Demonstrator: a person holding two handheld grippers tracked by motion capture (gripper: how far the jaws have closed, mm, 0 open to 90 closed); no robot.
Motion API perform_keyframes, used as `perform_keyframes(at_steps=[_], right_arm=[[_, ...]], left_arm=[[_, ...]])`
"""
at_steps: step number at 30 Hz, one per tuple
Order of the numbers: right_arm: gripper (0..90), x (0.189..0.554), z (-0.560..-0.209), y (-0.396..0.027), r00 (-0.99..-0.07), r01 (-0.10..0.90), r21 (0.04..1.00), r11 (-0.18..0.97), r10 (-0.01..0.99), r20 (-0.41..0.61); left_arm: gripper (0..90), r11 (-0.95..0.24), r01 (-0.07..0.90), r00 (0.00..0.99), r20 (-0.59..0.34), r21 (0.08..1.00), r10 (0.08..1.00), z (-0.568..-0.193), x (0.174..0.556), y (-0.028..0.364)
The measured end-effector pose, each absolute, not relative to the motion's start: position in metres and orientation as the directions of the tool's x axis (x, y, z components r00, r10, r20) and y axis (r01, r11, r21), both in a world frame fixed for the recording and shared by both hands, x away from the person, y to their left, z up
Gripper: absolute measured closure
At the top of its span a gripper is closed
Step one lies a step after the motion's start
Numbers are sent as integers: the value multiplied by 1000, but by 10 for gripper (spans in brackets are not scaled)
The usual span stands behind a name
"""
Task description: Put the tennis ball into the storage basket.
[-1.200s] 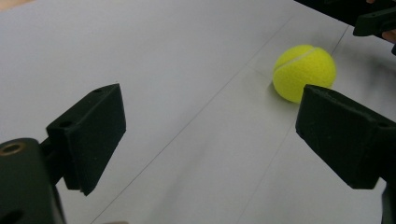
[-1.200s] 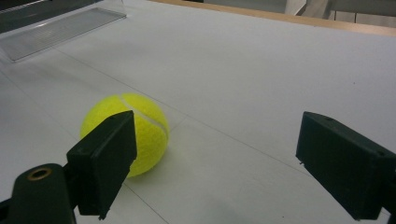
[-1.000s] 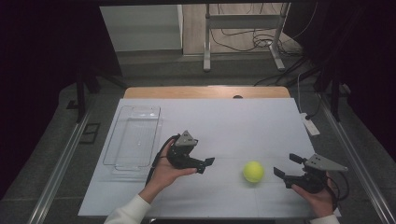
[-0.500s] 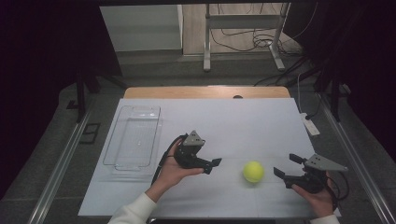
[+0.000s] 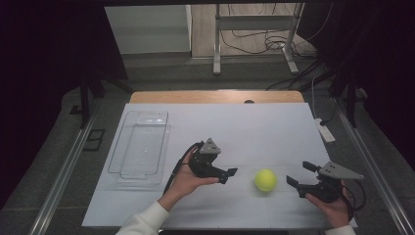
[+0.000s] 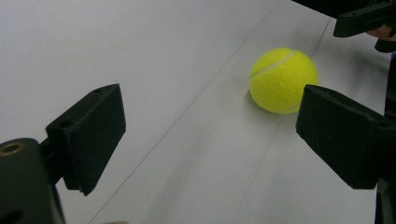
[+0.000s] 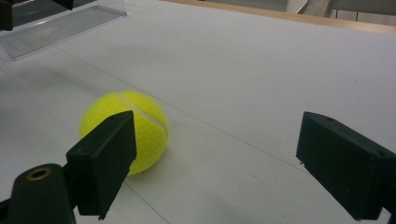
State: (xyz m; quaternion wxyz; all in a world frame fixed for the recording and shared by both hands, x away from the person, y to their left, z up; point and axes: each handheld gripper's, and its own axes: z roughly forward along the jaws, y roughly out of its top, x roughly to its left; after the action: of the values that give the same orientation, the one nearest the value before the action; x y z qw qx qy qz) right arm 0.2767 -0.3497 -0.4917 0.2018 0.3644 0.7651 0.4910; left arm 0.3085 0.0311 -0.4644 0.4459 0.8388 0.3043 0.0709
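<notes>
a yellow tennis ball (image 5: 265,180) lies on the white counter (image 5: 274,132), near the front edge and a little right of the middle. it sits on the bare surface between the two tools, touching neither.

the left tool (image 5: 228,175) is held in the person's left hand (image 5: 188,177), just left of the ball, with its black jaws pointing right toward it. the jaws stand wide apart and released, with nothing between them. in the left gripper view the ball (image 6: 283,80) lies ahead of the jaws, close to the right-hand one, and the counter shows between them.

the right tool (image 5: 299,175) is held in the person's right hand (image 5: 333,205), near the right front corner of the counter, its jaws pointing left toward the ball. these jaws are also spread wide and released, gripping nothing. in the right gripper view the ball (image 7: 123,130) rests just beyond the left-hand jaw, partly hidden behind it, not between the two.

a clear plastic tray (image 5: 125,154) lies on the left part of the counter, well apart from the ball and a little left of the left hand. a grey three-cornered plate sits on top of each tool.
</notes>
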Motion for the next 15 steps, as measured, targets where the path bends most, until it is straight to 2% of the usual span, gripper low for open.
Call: perform_keyframes(at_steps=[15], right_arm=[[123,277,-492,-351,-649,360,898,252,759,47]], left_arm=[[94,-435,443,817,-153,784,556,-468,310,21]])
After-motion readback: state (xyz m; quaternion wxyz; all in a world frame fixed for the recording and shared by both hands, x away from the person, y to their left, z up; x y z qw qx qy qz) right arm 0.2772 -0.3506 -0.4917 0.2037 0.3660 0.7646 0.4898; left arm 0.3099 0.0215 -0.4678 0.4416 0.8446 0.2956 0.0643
